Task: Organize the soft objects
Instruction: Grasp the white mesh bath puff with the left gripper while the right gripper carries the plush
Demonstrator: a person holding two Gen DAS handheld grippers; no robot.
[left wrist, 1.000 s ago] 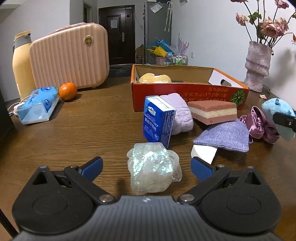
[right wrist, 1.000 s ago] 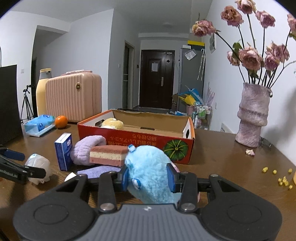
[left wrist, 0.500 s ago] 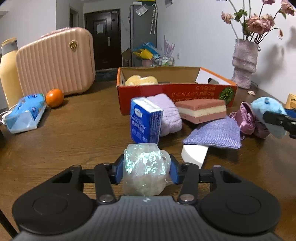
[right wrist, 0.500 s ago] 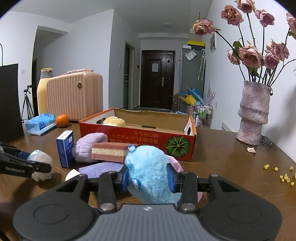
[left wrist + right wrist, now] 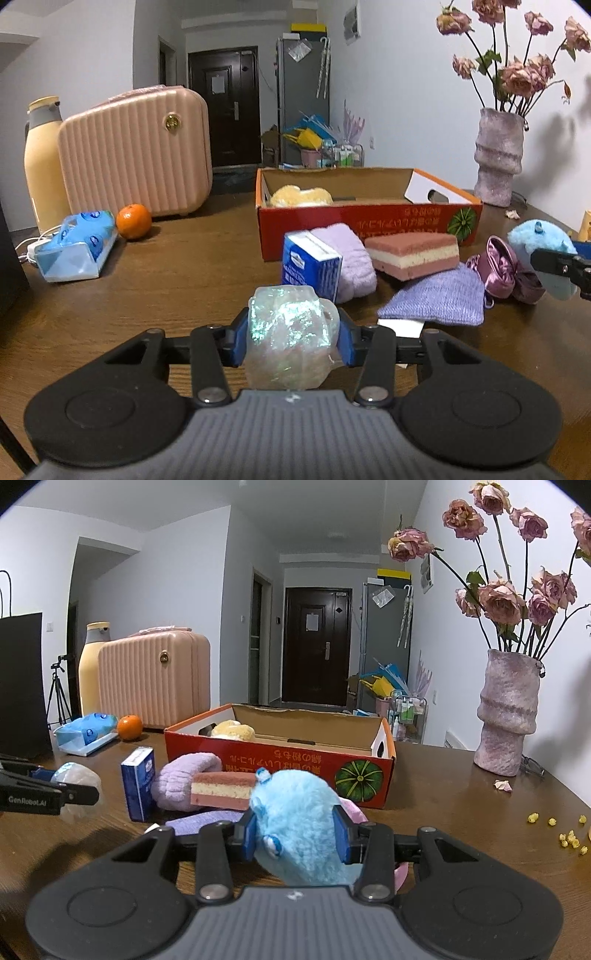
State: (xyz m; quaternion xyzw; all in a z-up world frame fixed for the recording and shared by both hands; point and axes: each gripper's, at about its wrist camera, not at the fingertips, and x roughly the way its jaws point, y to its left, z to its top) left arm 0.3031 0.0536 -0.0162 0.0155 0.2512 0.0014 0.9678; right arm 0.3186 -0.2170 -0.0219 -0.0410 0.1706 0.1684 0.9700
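My left gripper (image 5: 292, 336) is shut on an iridescent crinkly soft ball (image 5: 291, 334) and holds it above the wooden table (image 5: 192, 273). My right gripper (image 5: 297, 834) is shut on a blue plush toy (image 5: 299, 823), lifted in front of the red cardboard box (image 5: 295, 771). The box holds a yellow soft item (image 5: 301, 195). In front of the box lie a lilac towel roll (image 5: 349, 258), a pink layered sponge (image 5: 413, 254), a purple knitted pouch (image 5: 439, 301) and a satin scrunchie (image 5: 500, 269).
A blue carton (image 5: 308, 266) stands by the towel roll. A tissue pack (image 5: 74, 251), an orange (image 5: 133, 221), a pink suitcase (image 5: 136, 155) and a yellow bottle (image 5: 42, 162) stand at the left. A vase of flowers (image 5: 498, 158) stands far right. Yellow crumbs (image 5: 561, 830) lie by the right edge.
My left gripper closed on the iridescent ball and lifted it off the table. My right gripper kept its hold on the blue plush and rose slightly.
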